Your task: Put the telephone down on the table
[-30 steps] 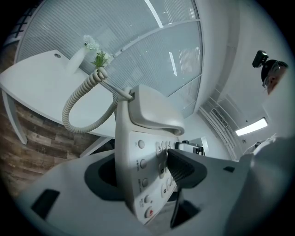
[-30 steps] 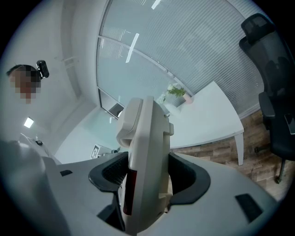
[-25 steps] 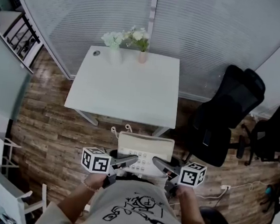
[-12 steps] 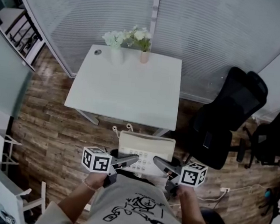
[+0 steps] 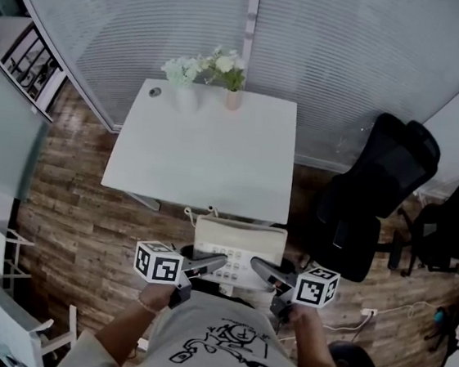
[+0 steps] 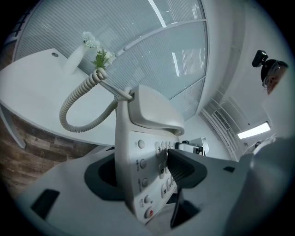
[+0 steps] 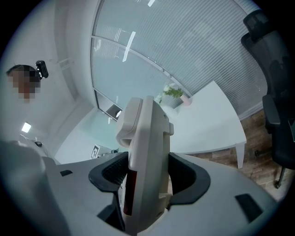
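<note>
Cream plastic, coiled cord trailing: the telephone hangs in the air just short of the white table's near edge, carried between your two grippers. Your left gripper is clamped on the keypad side and your right gripper on the opposite side, with the handset seated on its cradle. The lift is done; the set-down is not. Two small vases of flowers stand at the table's far edge. What remains, by the look of it: bring the set over the table, lower it flat, then release both sides.
</note>
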`<state>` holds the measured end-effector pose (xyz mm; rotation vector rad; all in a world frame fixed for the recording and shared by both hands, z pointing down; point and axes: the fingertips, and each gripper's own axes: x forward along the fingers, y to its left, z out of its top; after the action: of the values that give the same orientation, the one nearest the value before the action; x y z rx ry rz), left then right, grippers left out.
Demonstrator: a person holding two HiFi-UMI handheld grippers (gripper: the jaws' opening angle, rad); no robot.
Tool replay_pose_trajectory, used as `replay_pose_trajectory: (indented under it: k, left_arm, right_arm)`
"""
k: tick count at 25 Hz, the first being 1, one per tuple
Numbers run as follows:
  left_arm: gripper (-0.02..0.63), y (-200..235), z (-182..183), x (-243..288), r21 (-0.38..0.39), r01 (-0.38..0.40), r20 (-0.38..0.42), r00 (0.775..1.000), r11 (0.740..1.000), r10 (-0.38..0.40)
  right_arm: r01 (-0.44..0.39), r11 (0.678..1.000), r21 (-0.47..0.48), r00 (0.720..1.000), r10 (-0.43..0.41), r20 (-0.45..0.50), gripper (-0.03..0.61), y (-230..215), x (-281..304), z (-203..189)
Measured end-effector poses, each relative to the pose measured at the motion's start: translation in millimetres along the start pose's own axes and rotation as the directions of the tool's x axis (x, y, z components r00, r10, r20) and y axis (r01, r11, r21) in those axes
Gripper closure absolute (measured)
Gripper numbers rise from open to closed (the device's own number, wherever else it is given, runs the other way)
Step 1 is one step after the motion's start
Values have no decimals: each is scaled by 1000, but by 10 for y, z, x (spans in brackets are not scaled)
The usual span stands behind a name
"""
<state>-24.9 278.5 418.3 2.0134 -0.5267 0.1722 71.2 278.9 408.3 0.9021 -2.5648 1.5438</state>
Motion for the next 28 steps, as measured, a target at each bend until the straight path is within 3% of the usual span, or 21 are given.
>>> replay_pose_trajectory:
  k: [28]
  left_arm:
    - [334, 813, 1228, -49, -7, 31, -42, 999, 1000, -31]
  right_arm:
    - [42, 999, 33, 999, -42, 19, 295, -235, 1079, 917]
